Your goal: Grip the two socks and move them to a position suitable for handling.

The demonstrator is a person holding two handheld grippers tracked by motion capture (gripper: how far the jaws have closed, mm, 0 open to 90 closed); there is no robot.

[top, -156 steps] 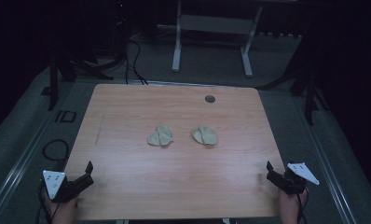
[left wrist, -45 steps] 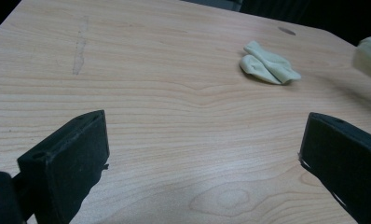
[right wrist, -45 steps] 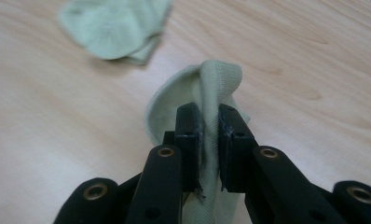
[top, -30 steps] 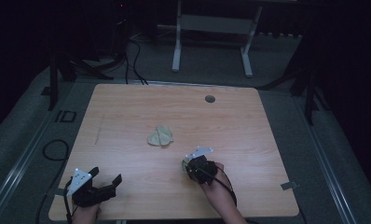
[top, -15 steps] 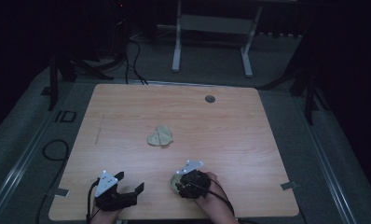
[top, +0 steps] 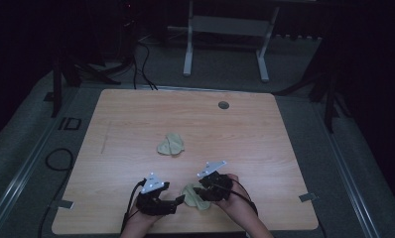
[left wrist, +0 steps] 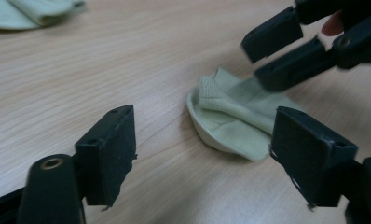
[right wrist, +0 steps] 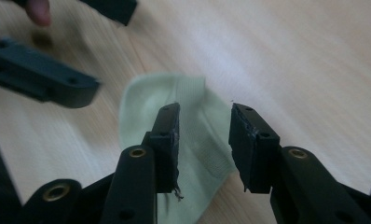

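Item 1, near left: left gripper, jaws spread wide and empty, pointing right at the near sock; its fingers stand clear of the cloth on either side.

Item 2, near centre: pale green sock, lying crumpled on the wooden table close to the near edge, ribbed cuff folded over on top.

Item 3, just right of it: right gripper, jaws parted with a gap between them, over the sock; the cloth looks to lie below them, not pinched.

Item 4, far centre: second sock, bunched, well apart from both grippers.

Item 5, far right of centre: small dark round fitting in the tabletop.

Risks, as judgement: the two grippers are near each other and could collide; a closing jaw might catch only the top fold, leaving the sock to drag or bunch.

Unclear: whether the right jaws touch the cloth; room beyond the table is dark.
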